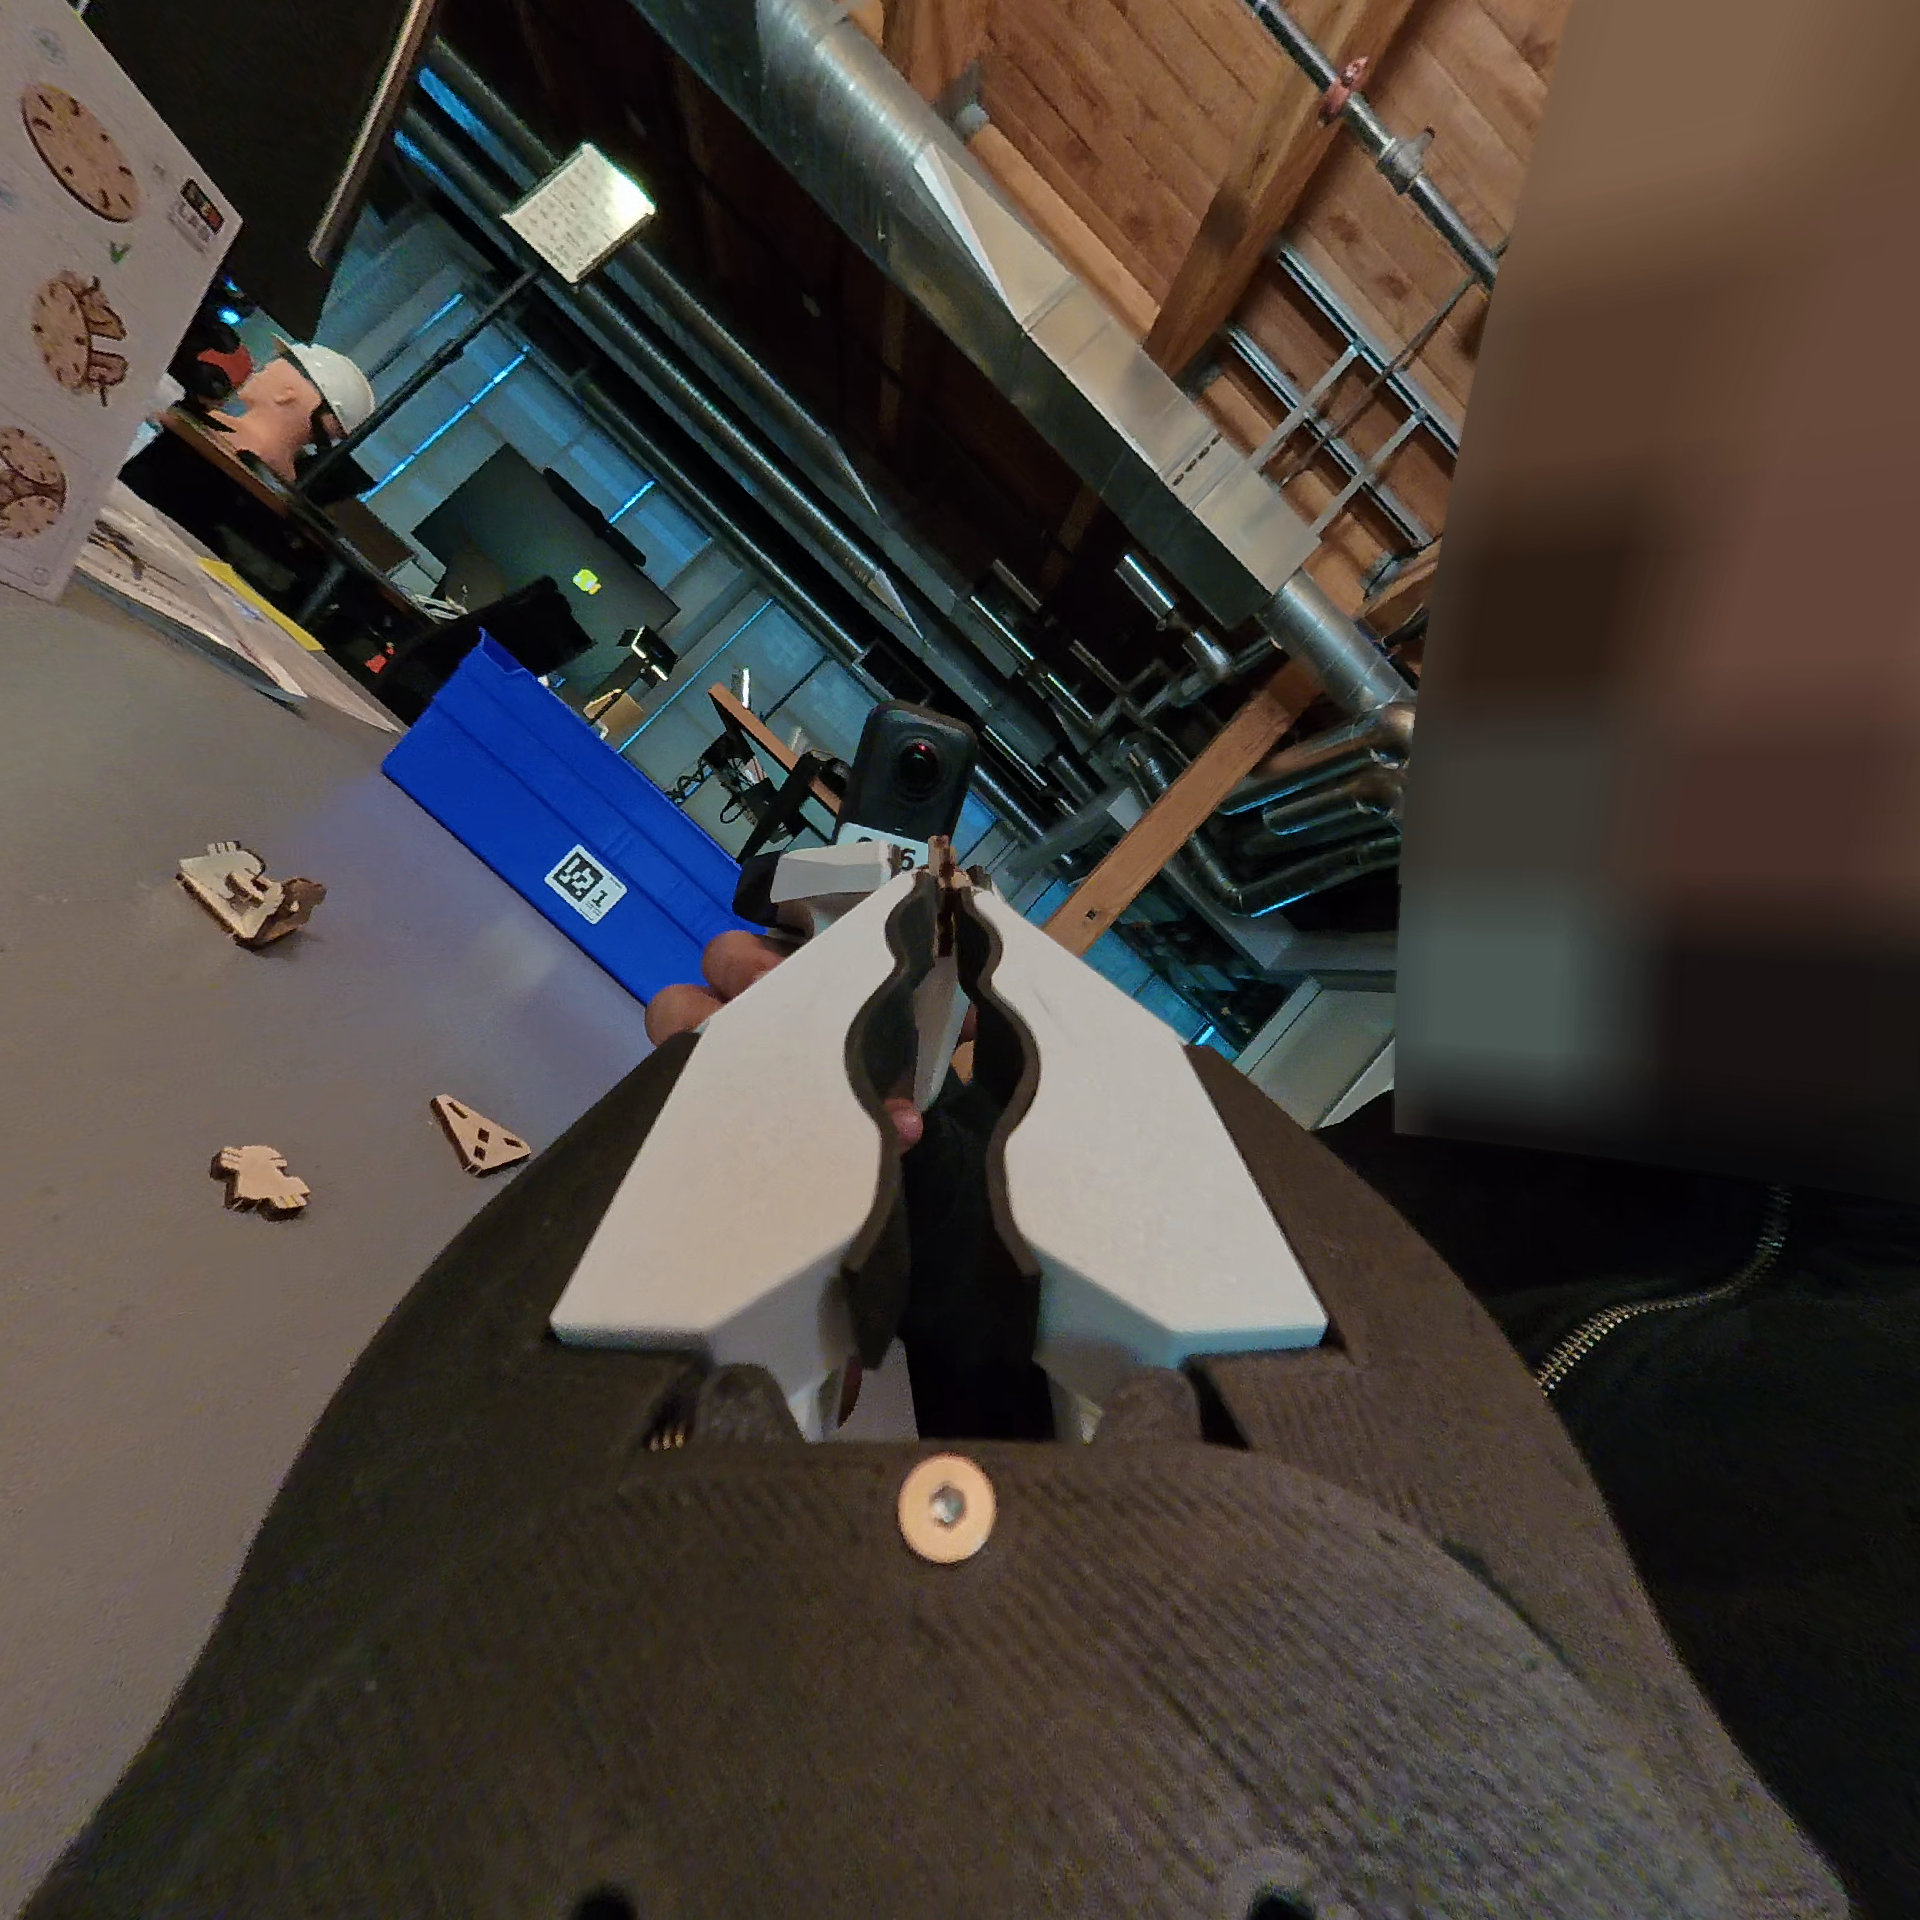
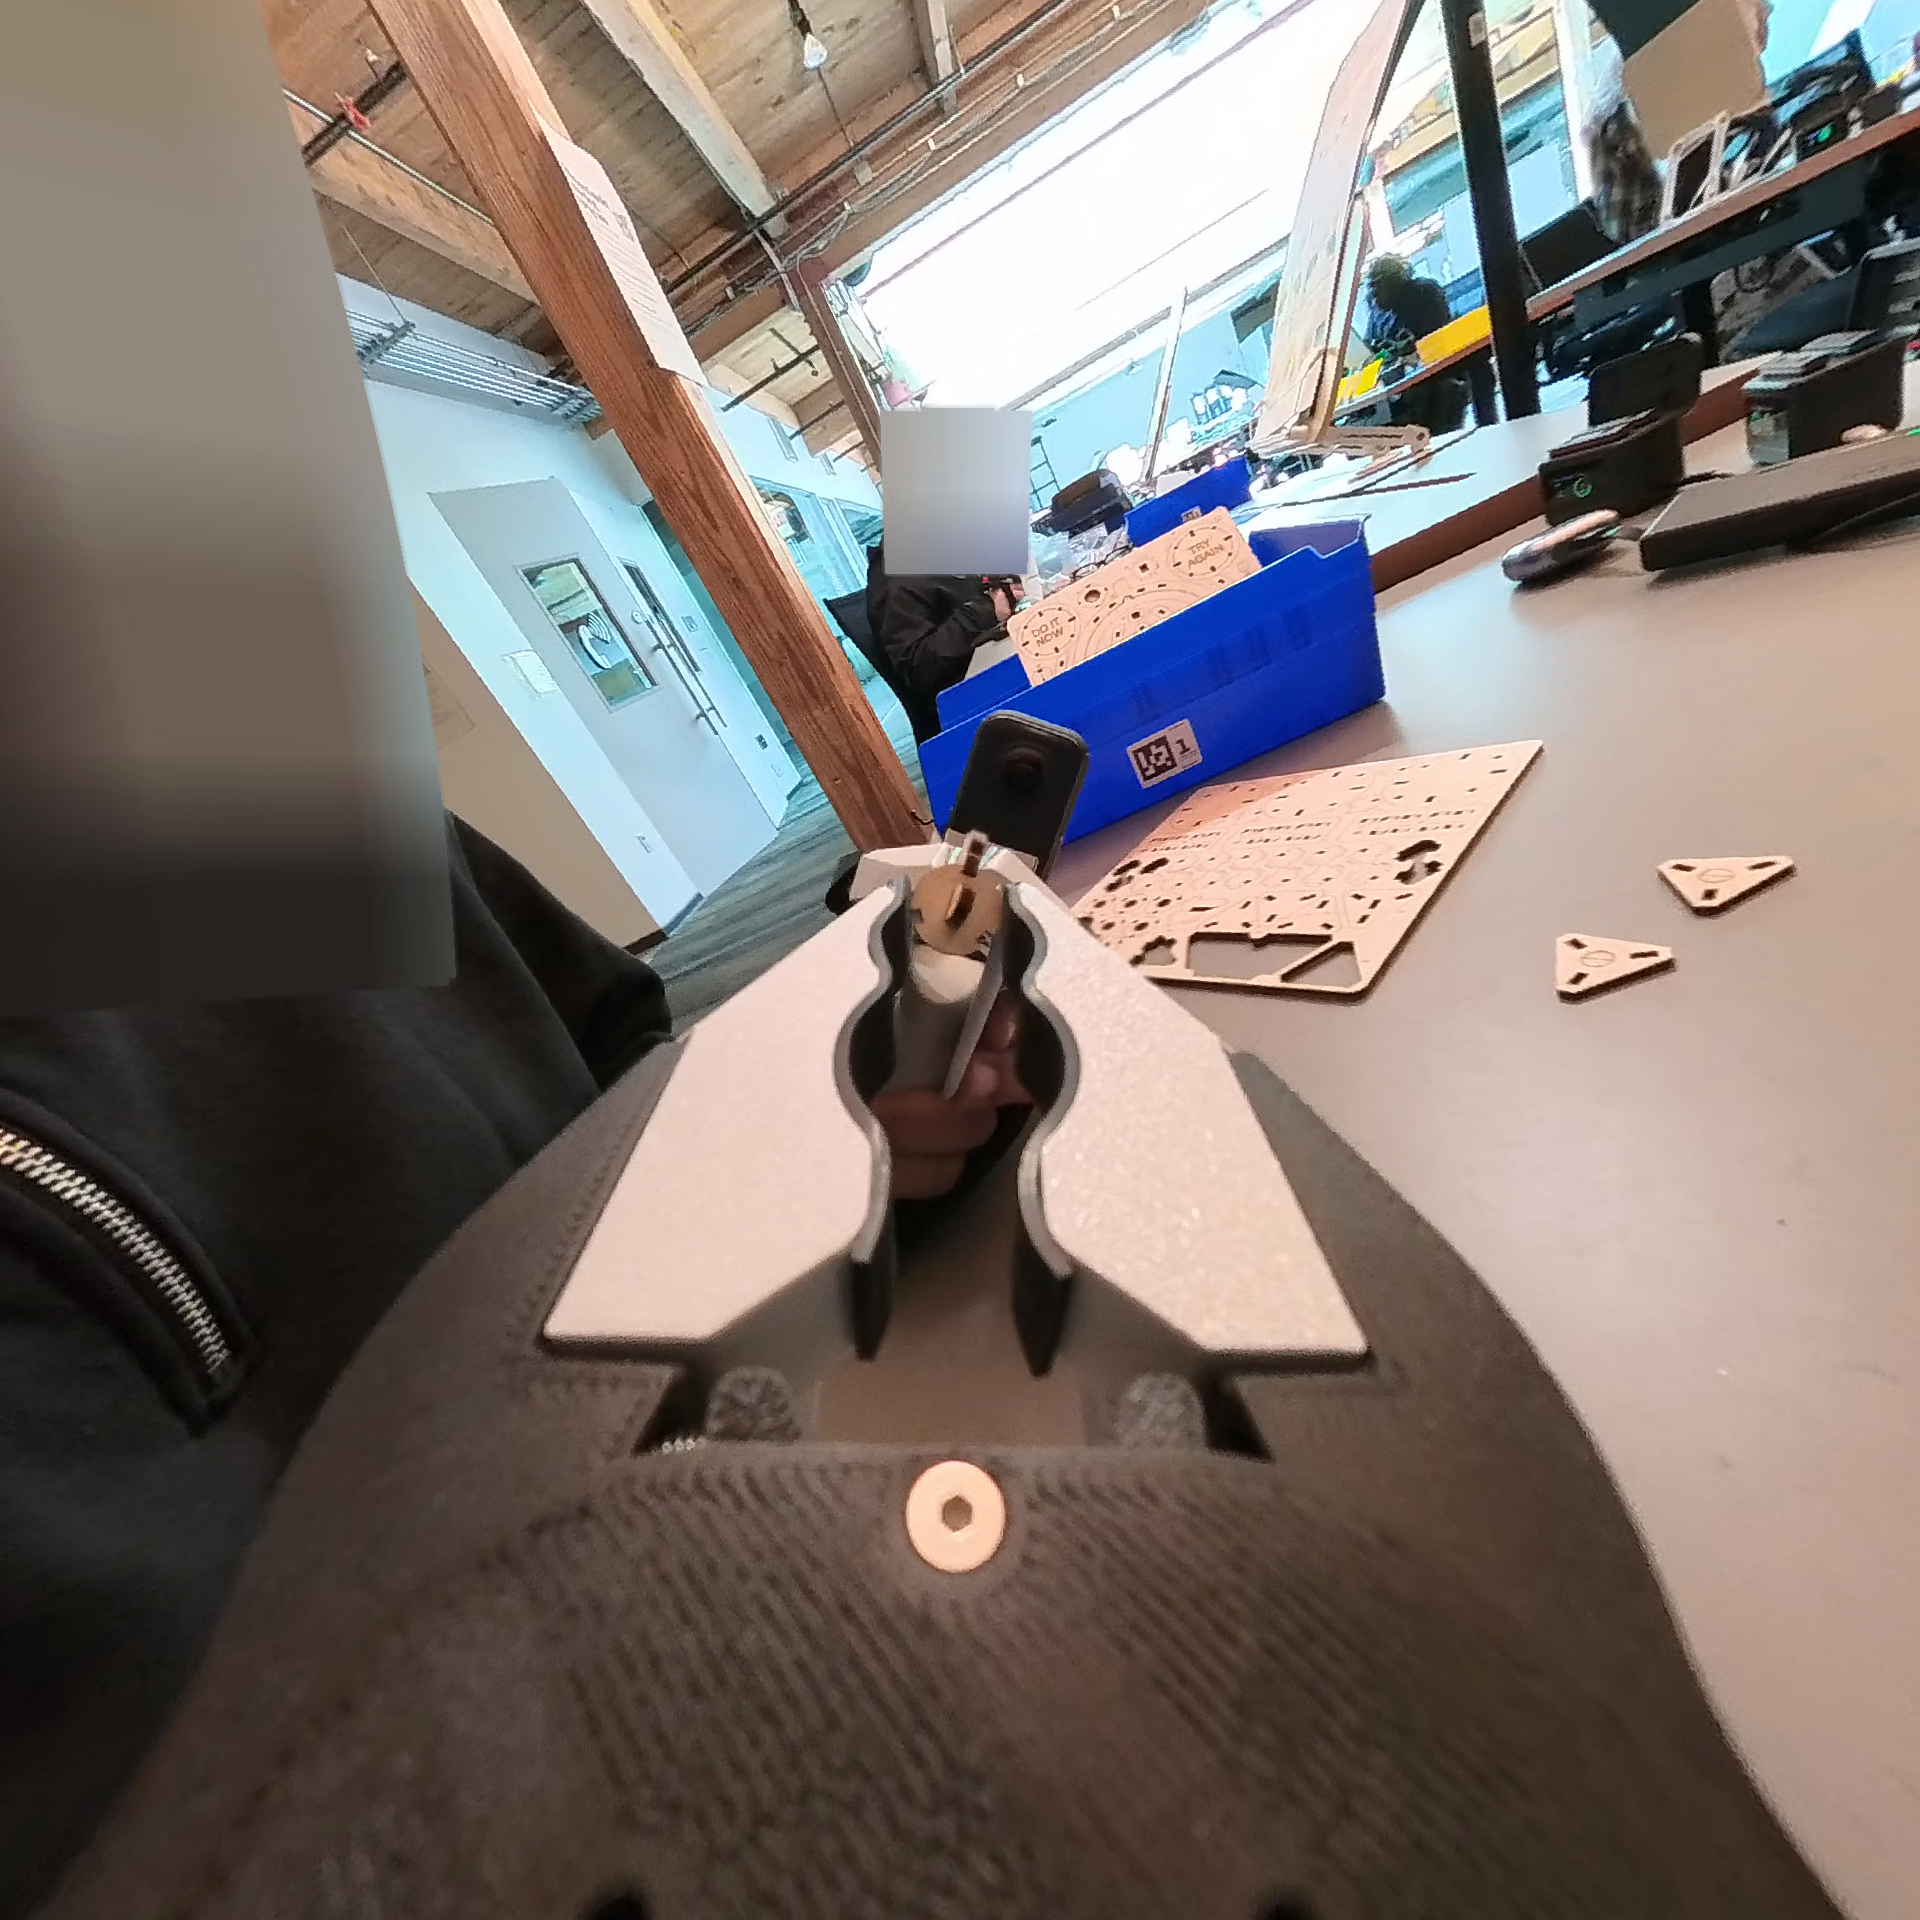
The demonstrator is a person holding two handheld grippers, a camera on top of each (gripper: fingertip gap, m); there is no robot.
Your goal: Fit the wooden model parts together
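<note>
Clamping a thin wooden piece [image 1: 943, 902] edge-on, my left gripper [image 1: 945, 883] meets my right gripper [image 2: 951, 904], whose jaws pinch a round wooden piece [image 2: 948, 902]. Blue bin [image 2: 1195, 707] and cut sheet [image 2: 1309, 862] lie beyond.

grey table [image 2: 1558, 1195], matte top. lying on it: one blue plastic bin [image 2: 1195, 717] with a square code sticker on its side, a pale cut sheet standing inside; one flat wooden sheet [image 2: 1320, 873] with punched-out shapes, just in front of the bin; two small triangular wooden pieces [image 2: 1725, 883] [image 2: 1612, 964] near the sheet. in the left wrist view, three more wooden pieces [image 1: 249, 894] [image 1: 478, 1135] [image 1: 260, 1179] lay apart, and printed sheets [image 1: 208, 623] lay at the far edge. dark devices [image 2: 1621, 457] sat farther back.
</note>
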